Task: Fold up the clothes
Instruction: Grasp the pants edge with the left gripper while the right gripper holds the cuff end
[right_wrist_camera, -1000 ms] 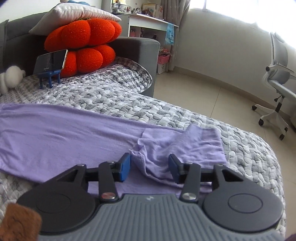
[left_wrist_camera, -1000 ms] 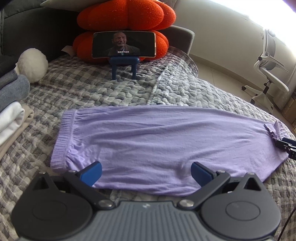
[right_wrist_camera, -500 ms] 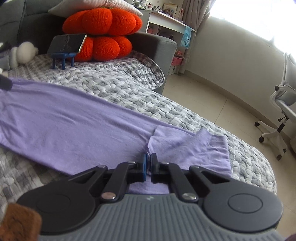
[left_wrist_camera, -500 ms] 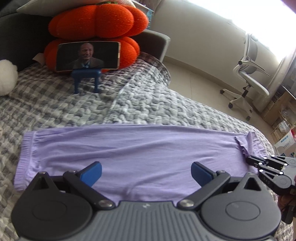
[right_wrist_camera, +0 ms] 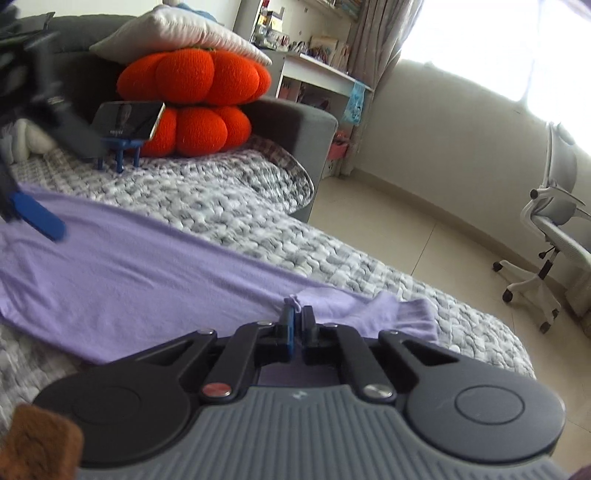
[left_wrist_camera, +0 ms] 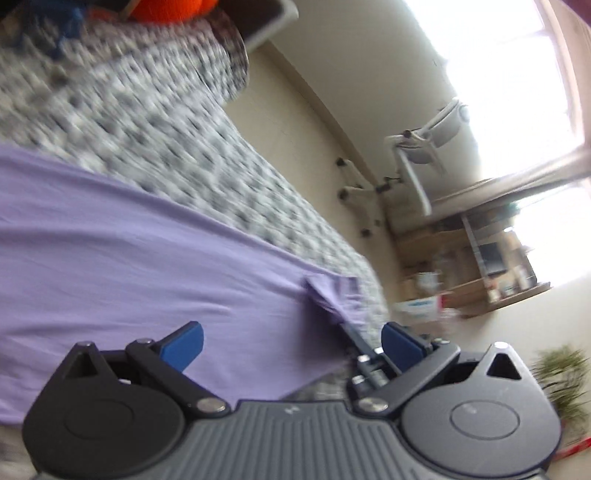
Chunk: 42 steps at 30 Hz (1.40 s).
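Pinching lilac garment (right_wrist_camera: 155,280) in right tool (right_wrist_camera: 297,320), left tool (left_wrist_camera: 291,341) spread

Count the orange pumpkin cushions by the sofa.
2. Both show in the right wrist view, stacked: the upper orange cushion under a white pillow, the lower orange cushion behind the phone. Others may be hidden.

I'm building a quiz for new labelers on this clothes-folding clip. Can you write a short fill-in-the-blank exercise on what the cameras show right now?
1. The right gripper is shut on the ____ garment.
2. The left gripper has its jaws ____.
3. The phone leans against two ____ cushions.
4. The garment lies on a grey and white ____.

Missing words: purple; open; orange; bedspread
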{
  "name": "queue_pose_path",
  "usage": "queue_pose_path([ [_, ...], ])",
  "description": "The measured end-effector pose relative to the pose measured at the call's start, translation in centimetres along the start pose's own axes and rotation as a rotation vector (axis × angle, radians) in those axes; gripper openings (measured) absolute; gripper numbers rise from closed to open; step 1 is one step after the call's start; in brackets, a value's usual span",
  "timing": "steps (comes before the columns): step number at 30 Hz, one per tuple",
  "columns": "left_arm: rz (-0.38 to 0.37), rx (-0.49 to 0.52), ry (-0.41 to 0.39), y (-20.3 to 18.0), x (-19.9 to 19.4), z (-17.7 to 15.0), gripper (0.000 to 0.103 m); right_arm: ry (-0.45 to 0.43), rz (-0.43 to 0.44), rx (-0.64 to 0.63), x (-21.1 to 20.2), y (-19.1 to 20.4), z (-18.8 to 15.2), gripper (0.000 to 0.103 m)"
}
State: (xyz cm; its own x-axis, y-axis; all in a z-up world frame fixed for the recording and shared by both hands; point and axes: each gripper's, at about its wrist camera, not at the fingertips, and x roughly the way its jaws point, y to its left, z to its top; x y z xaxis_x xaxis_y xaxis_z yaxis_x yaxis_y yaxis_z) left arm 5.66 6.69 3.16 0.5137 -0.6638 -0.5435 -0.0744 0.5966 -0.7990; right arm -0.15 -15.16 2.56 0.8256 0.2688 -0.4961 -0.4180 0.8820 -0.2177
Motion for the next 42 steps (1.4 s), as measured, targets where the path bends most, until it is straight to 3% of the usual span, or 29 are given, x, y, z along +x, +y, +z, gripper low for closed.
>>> queue_pose_path([
  [7,-0.128,-0.211,0.094,0.4,6.3,-1.0,0.102,-0.008,0.036,-0.035,-0.7,2.3,1.2,0.003],
  [10,-0.119,-0.228,0.079,0.6,7.0,-1.0,0.100,-0.018,0.072,-0.055,-1.2,3.4,1.7,0.003],
  [13,-0.099,-0.220,0.053,0.7,7.0,-0.8,0.085,-0.034,0.101,-0.068,-1.6,4.2,2.1,0.003],
  [17,-0.133,-0.259,0.044,1.2,6.9,-0.7,0.069,-0.054,0.118,-0.062,-1.9,4.8,2.7,0.004],
  [22,-0.164,-0.329,0.039,1.9,6.3,-1.2,0.069,-0.069,0.102,-0.069,-1.8,5.4,3.0,0.003],
  [26,-0.192,-0.416,0.021,2.6,5.1,-1.8,0.082,-0.068,0.080,-0.072,-1.3,5.3,3.0,0.003],
  [36,-0.242,-0.477,-0.017,3.5,4.2,-1.9,0.080,-0.086,0.112,-0.103,-1.5,6.1,3.4,0.004],
  [39,-0.211,-0.450,-0.042,3.5,3.7,-1.6,0.069,-0.094,0.147,-0.099,-1.7,6.1,3.1,0.004],
  [41,-0.195,-0.438,-0.060,3.7,3.4,-1.2,0.050,-0.101,0.176,-0.098,-1.9,6.2,3.1,0.004],
  [42,-0.183,-0.426,-0.069,3.8,3.2,-1.1,0.045,-0.105,0.187,-0.098,-2.1,6.2,3.1,0.004],
])
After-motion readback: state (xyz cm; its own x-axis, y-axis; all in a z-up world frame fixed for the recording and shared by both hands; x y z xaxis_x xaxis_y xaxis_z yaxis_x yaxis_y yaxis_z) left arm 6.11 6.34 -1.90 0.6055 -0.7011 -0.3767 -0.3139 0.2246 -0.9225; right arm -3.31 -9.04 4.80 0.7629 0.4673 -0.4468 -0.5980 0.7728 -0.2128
